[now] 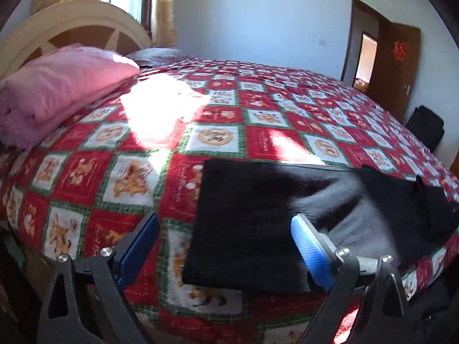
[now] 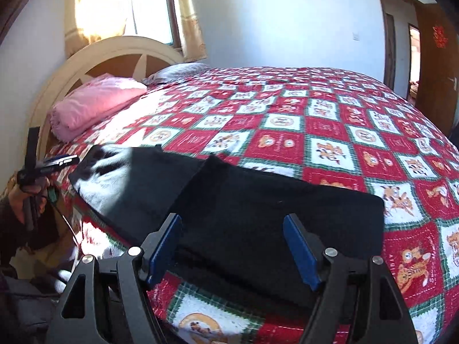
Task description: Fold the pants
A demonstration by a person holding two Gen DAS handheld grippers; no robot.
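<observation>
Left wrist view: black pants (image 1: 258, 223) lay folded on the quilted bed (image 1: 258, 114) near its edge, long axis running left to right. Left hand-held gripper (image 1: 226, 246) stood wide — nothing held.

Right wrist view: pants (image 2: 258, 215) lay along the bed edge; right hand-held gripper (image 2: 232, 249) wide — empty above them.

The left gripper (image 1: 226, 243) points forward and downward, its two blue-padded fingers (image 1: 311, 253) spread wide apart with nothing pinched between them. The right gripper (image 2: 233, 246) is angled down likewise, its jaws parted and empty. At the left edge of the right wrist view, a hand (image 2: 24, 197) grasps the left gripper's handle.
</observation>
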